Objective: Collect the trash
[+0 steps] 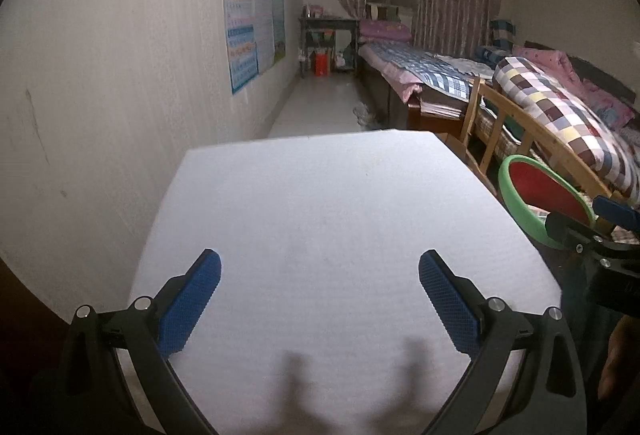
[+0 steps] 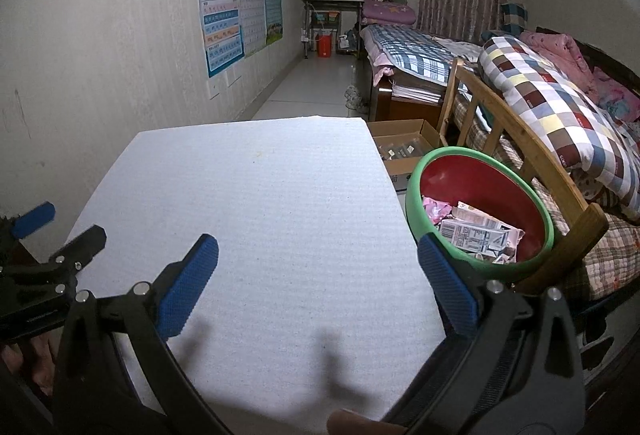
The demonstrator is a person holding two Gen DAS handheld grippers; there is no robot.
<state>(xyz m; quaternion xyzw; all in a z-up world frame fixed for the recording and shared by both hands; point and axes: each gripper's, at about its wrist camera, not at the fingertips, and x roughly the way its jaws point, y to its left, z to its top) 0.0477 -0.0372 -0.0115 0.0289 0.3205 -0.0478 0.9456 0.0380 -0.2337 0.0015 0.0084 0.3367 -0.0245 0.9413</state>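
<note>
Trash (image 2: 472, 231), milk cartons and pink wrappers, lay in the green-rimmed red basin (image 2: 416, 191) just right of the white foam worktop (image 2: 260, 203). Left tongs (image 1: 320, 275) and right tongs (image 2: 318, 259) hung spread and empty. Collection looked finished; next would need finding leftovers. Carton print was unreadable.

Both wrist views look forward, close above the white foam table (image 1: 340, 215), sharing it.
</note>
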